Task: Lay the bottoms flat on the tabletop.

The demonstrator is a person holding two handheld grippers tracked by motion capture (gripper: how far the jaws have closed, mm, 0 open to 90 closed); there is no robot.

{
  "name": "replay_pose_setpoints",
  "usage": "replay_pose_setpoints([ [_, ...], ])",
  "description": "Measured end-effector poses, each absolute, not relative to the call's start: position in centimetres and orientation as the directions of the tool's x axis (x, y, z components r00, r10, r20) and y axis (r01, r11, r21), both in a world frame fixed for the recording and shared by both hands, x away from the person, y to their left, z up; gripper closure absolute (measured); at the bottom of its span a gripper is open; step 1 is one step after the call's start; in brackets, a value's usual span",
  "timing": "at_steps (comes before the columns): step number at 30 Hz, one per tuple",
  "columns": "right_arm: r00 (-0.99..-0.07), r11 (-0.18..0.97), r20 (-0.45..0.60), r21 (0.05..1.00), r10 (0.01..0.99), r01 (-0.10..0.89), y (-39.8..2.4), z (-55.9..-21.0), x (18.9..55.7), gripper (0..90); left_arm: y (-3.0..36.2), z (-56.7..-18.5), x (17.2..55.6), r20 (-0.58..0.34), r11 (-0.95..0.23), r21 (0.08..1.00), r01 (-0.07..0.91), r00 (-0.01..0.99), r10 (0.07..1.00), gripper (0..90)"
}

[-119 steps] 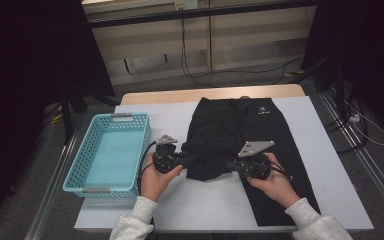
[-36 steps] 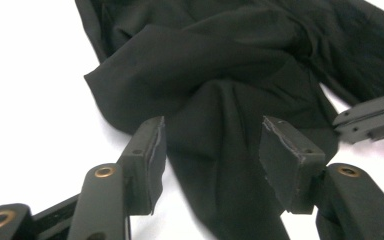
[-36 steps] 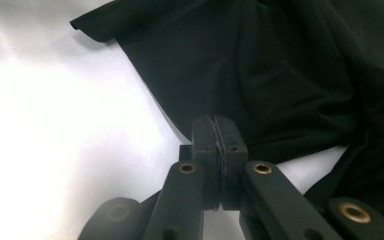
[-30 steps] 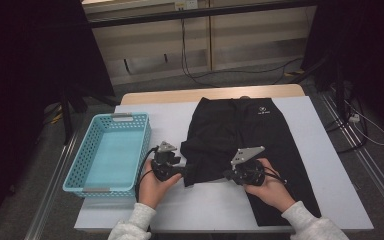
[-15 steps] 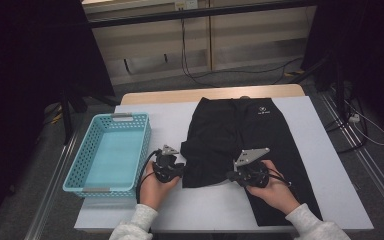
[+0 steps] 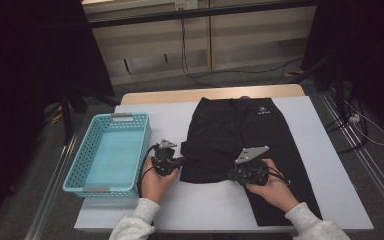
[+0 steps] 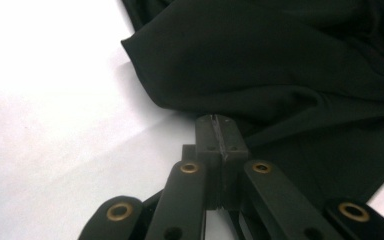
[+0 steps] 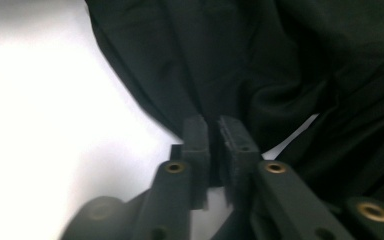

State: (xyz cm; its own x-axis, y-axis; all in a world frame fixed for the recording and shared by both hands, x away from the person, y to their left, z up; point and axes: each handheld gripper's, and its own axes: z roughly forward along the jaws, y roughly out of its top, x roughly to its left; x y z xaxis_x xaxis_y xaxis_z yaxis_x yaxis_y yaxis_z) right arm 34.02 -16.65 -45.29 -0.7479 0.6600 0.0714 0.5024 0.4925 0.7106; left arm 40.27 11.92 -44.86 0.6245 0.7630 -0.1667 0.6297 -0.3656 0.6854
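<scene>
A black garment lies on the white table, one part folded over so its hem faces the near edge. My left gripper lies at the fold's left corner. Its jaws have just closed, and in the left gripper view the left gripper is shut on the edge of the garment. My right gripper is at the fold's lower right edge. In the right gripper view the right gripper shows a narrow gap between its jaws, which have just been opening, and the garment lies at the tips.
A light blue plastic basket stands on the table's left side, close to my left hand. Bare white tabletop lies near the front edge and right of the garment. Cables trail on the floor beyond the table.
Since four seconds ago both hands have come slightly toward the near edge with the fold. Over the last second they have stayed nearly still.
</scene>
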Motion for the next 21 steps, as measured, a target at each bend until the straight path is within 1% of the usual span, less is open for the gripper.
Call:
replay_pose_setpoints([
  [1,-0.747,0.492,0.067,0.713,0.661,0.499,-16.6,-45.2,34.0,77.8,11.8,-45.0,40.3,-0.172,-0.364,0.684,0.632,0.625,0.762,90.0],
  [5,-0.742,0.484,0.054,0.727,0.668,0.488,-16.5,-45.0,34.0,66.2,11.8,-44.8,40.1,-0.162,-0.368,0.691,0.622,0.629,0.76,90.0],
  [8,-0.723,0.471,0.037,0.736,0.689,0.487,-16.7,-44.9,34.0,51.9,12.0,-44.9,40.0,-0.161,-0.37,0.69,0.622,0.631,0.759,89.6],
  [9,-0.717,0.468,0.034,0.736,0.696,0.489,-16.8,-44.8,34.0,49.4,12.0,-44.9,40.0,-0.164,-0.367,0.691,0.623,0.629,0.76,89.1],
  [11,-0.711,0.46,0.035,0.741,0.702,0.49,-16.9,-44.7,33.9,43.5,12.1,-44.9,39.8,-0.167,-0.356,0.704,0.614,0.63,0.758,82.1],
  [12,-0.708,0.447,0.043,0.748,0.704,0.491,-17.0,-44.6,33.8,41.6,12.2,-44.8,39.7,-0.172,-0.36,0.701,0.615,0.636,0.752,76.6],
  [15,-0.712,0.429,0.057,0.763,0.7,0.483,-17.2,-44.3,33.7,37.4,12.3,-44.3,39.3,-0.167,-0.357,0.719,0.596,0.647,0.744,64.2],
  [17,-0.712,0.427,0.053,0.769,0.7,0.477,-17.3,-44.1,33.5,33.5,12.4,-44.0,39.2,-0.171,-0.355,0.722,0.594,0.651,0.74,56.5],
  [20,-0.7,0.424,0.038,0.771,0.713,0.475,-17.4,-44.2,33.3,26.9,12.5,-43.9,39.1,-0.181,-0.347,0.725,0.595,0.65,0.738,42.2],
  [21,-0.699,0.422,0.038,0.773,0.714,0.473,-17.4,-44.2,33.3,26.0,12.4,-44.0,39.0,-0.188,-0.342,0.727,0.595,0.652,0.735,39.6],
])
